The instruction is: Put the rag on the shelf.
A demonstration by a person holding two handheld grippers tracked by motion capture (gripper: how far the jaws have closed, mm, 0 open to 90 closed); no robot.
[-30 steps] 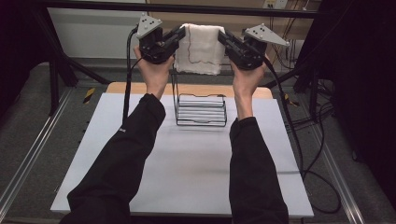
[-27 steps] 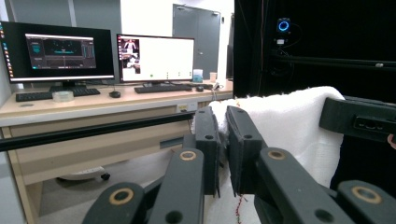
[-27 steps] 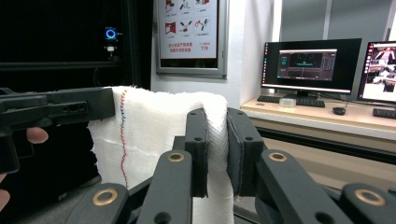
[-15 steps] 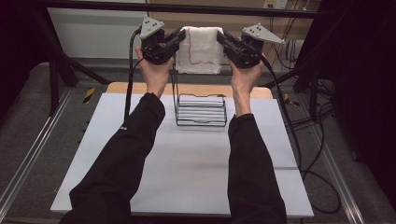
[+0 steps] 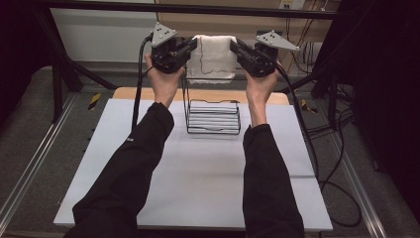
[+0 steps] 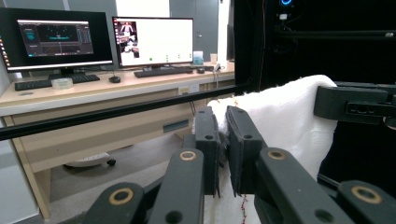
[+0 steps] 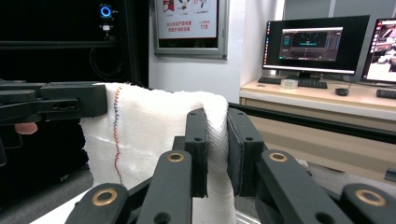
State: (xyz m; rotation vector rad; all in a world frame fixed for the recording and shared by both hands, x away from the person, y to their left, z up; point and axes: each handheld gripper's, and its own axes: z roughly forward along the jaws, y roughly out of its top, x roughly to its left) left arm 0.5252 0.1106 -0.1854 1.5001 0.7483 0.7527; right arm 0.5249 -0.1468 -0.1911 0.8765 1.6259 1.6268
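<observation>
White table [image 5: 198, 188] lies nearest, the wire rack [image 5: 213, 117] beyond it. Above the rack, the left gripper [image 5: 190, 48] and right gripper [image 5: 236, 49] pinch the white cloth [image 5: 214, 57] at its upper corners, jaws nearly closed. Soft and light, it likely sags unless held by the edges.

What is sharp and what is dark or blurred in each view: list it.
High view: white table evenly lit, surroundings dark, white cloth bright. Left gripper view: the jaws and cloth sharp, monitors softer but readable. Right gripper view: cloth sharp, dark left background.
</observation>
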